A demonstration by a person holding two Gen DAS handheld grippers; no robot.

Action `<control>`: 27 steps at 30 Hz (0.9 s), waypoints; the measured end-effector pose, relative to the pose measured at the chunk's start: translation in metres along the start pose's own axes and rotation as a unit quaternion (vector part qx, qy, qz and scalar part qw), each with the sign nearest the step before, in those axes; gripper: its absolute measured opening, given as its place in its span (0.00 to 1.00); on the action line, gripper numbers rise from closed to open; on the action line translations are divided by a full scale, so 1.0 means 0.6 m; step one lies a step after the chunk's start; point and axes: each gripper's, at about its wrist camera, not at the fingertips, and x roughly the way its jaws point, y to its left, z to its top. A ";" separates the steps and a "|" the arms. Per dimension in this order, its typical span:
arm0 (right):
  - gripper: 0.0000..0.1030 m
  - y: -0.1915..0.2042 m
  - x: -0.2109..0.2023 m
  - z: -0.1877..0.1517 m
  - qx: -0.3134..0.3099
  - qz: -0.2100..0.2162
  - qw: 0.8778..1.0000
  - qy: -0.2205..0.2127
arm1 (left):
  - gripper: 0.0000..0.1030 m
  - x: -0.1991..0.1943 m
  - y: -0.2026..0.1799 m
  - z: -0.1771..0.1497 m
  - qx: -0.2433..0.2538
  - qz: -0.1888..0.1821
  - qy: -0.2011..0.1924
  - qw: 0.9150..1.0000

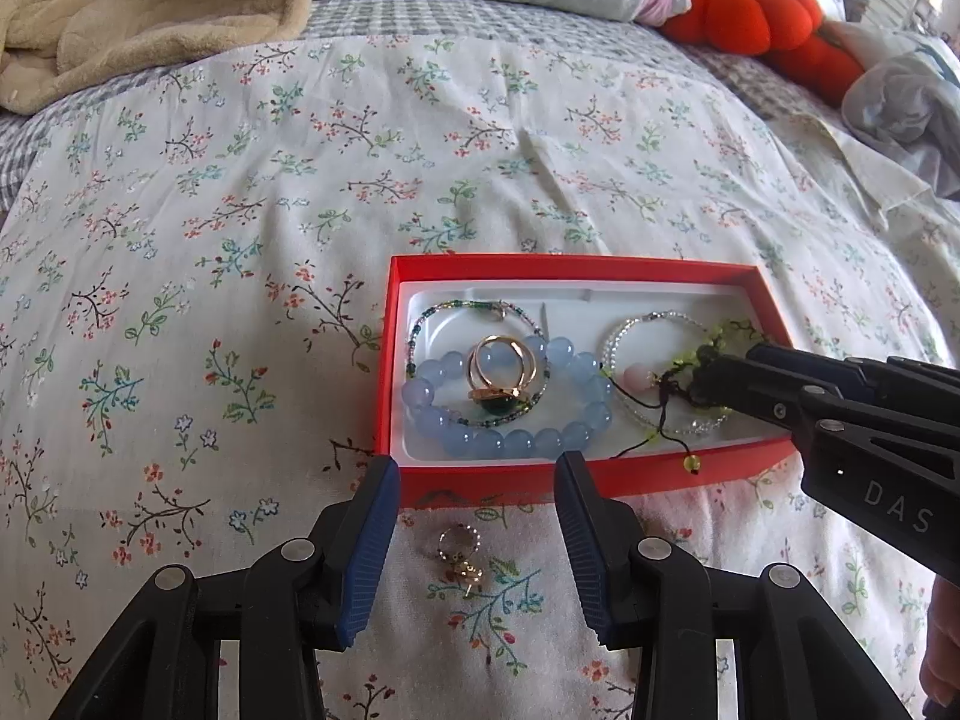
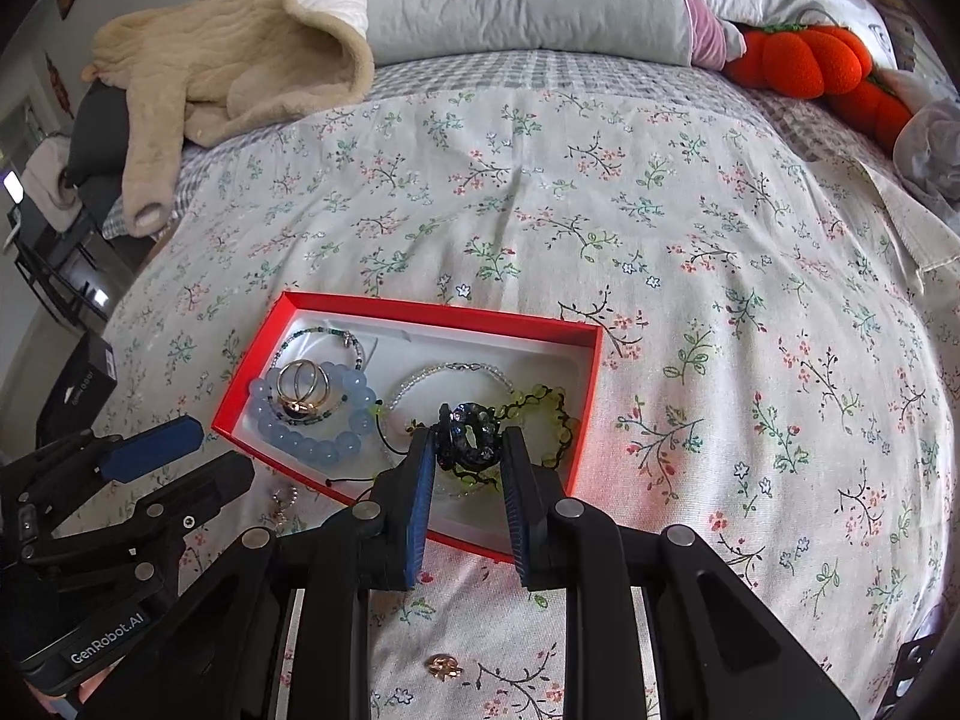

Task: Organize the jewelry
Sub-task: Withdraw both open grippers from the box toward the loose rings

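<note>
Right tool [image 2: 468, 441] clenched on a dark sparkly beaded bracelet [image 2: 467, 433], held over the right half of the red cardboard box with white insert [image 1: 600, 269], above the green beaded cord bracelet [image 2: 543, 420] and the clear beaded ring [image 2: 456, 369]; pale blue bead bracelet [image 1: 510, 405] and gold ring [image 1: 498, 369] fill the left half. Left tool [image 1: 477, 474] released, jaws wide, hovering at the box's near wall with a small gold-and-bead earring [image 1: 462, 558] on the floral bedsheet [image 1: 360, 168] straight below, between its blue pads [image 1: 372, 546]. Judgement: the earring is nearer the left tool, just short of its tips, so it calls for a small dip down and back; a second gold trinket [image 2: 443, 667] lies on the sheet nearer the right tool.
</note>
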 end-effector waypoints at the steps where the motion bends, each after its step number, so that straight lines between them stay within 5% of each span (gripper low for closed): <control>1: 0.25 0.001 -0.001 0.000 -0.001 0.003 1.000 0.001 | 0.46 0.000 0.000 0.000 0.000 0.000 0.000 1.000; 5: 0.39 0.004 -0.015 -0.001 -0.007 0.005 1.000 -0.005 | 0.55 -0.005 0.002 -0.002 -0.002 0.000 -0.003 1.000; 27: 0.62 -0.015 -0.103 -0.071 -0.019 -0.007 1.000 -0.016 | 0.89 -0.042 0.016 -0.063 0.007 0.013 0.002 1.000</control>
